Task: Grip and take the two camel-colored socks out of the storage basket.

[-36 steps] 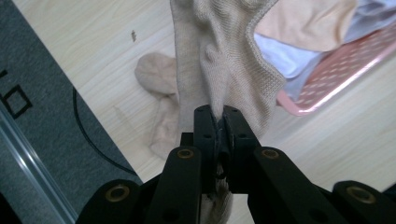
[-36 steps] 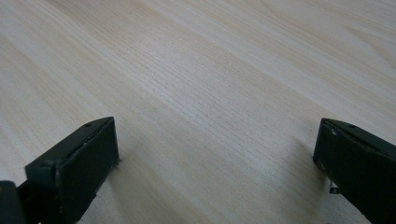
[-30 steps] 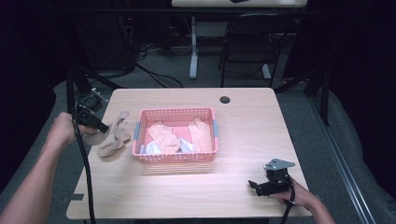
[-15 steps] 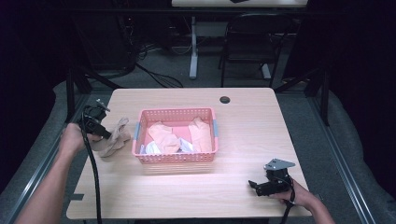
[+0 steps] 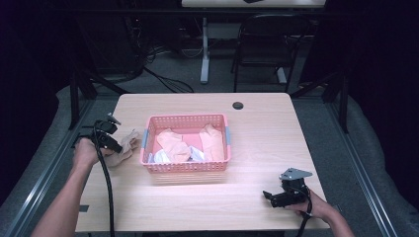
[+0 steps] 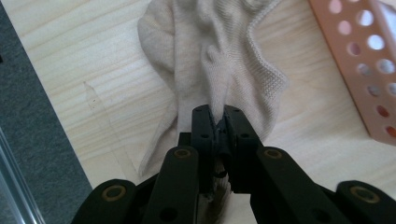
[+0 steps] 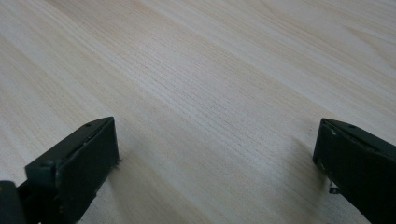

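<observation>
One tabletop point(image 5: 257, 197) fills the middle of the frame. One pink basket point(image 5: 187, 168) sits at its centre. One beige sock point(image 5: 126, 148) lies at centre left, outside the basket. Inside it are two peach-coloured socks point(image 5: 174, 143) and some white cloth point(image 5: 160, 157) whose count I cannot tell. Two claws: one at left point(image 5: 117, 147), one at lower right point(image 5: 268, 195). One dark round hole point(image 5: 238, 105) marks the tabletop's upper edge. One chair point(image 5: 259, 44) stands at upper centre.

desk point(image 5: 257, 192): light wood, round black grommet point(image 5: 238, 105) near far edge | floor point(image 5: 173, 74): grey carpet, black cables point(image 5: 163, 81) | behind: black chair point(image 5: 259, 47), white table leg point(image 5: 204, 49) | room: dim
</observation>
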Demonstrator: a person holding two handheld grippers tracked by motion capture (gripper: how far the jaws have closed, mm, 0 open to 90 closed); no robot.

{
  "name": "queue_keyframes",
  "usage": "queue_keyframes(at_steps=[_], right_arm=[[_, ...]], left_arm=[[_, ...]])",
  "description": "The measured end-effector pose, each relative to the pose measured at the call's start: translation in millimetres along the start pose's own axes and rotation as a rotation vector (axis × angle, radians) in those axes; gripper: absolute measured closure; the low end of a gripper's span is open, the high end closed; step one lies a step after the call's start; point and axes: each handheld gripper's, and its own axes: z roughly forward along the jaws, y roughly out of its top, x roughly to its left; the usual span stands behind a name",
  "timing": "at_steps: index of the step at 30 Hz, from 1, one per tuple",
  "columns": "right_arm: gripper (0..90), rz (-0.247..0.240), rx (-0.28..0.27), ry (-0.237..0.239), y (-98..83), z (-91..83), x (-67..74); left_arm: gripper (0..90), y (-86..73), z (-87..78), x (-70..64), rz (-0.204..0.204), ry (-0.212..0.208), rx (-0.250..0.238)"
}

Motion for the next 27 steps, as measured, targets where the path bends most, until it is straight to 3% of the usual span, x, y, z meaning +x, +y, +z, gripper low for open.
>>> queue_keyframes(at_steps=[7,8,10,11,12,13,19,24,27], right_arm=[[0.0,0.000,-0.001,0.000,0.0,0.0,0.0],[0.0,0.000,0.000,0.000,0.0,0.0,0.0],[0.0,0.000,0.000,0.000,0.0,0.0,0.0],[0.0,0.000,0.000,0.000,0.0,0.0,0.0],[0.0,0.000,0.000,0.000,0.0,0.0,0.0],[0.0,0.000,0.000,0.000,0.0,0.0,0.0],[0.0,0.000,0.000,0.000,0.0,0.0,0.0],[0.0,0.000,0.000,-0.001,0.0,0.0,0.1],[0.0,0.000,-0.001,-0.001,0.0,0.0,0.1]], left_arm=[[79.8,-1.9,11.9,2.5,-0.026,-0.012,0.006],[72.6,-1.9,11.3,2.9,-0.029,-0.011,0.006],[67.4,-2.5,9.2,3.7,-0.044,-0.006,0.008],[59.9,-3.1,7.7,4.2,-0.045,-0.004,0.005],[46.1,-4.2,5.0,4.0,-0.054,0.000,0.000],[46.1,-5.7,1.4,4.1,-0.058,0.011,-0.011],[18.2,-24.4,-27.5,0.8,-0.078,0.011,-0.121],[14.4,-51.8,-41.1,-12.2,-0.077,-0.002,-0.196],[9.9,-67.4,-43.3,-19.9,-0.074,0.000,-0.207]])
